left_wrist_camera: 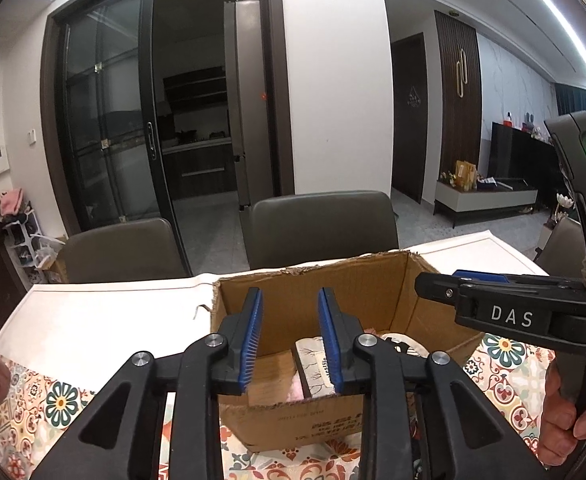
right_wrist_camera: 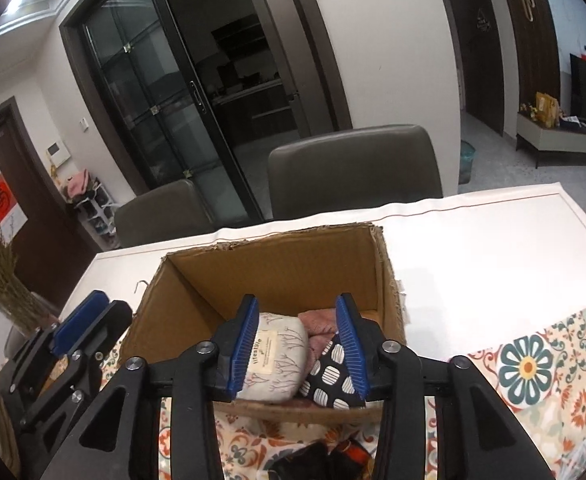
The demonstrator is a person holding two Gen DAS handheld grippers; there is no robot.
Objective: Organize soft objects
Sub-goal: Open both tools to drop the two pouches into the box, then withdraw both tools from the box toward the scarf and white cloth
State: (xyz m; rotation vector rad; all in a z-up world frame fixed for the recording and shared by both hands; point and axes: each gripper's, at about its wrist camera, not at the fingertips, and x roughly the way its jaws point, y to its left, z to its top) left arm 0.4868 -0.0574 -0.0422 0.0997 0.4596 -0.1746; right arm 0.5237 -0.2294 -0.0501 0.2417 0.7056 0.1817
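Both grippers, left [left_wrist_camera: 291,340] and right [right_wrist_camera: 301,346], hover with fingers apart and empty over the open box [right_wrist_camera: 293,256] on the bench [right_wrist_camera: 493,260], apparently for dropping in rolled cloths [right_wrist_camera: 281,356], now packed inside.

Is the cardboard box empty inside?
No, the cardboard box holds a rolled white cloth, a pink cloth and a black cloth with white spots.

I see a cream roll [right_wrist_camera: 277,360] with a label lying in the open cardboard box [right_wrist_camera: 277,264]. A pink cloth [right_wrist_camera: 317,322] and a black spotted one [right_wrist_camera: 331,372] lie beside it.
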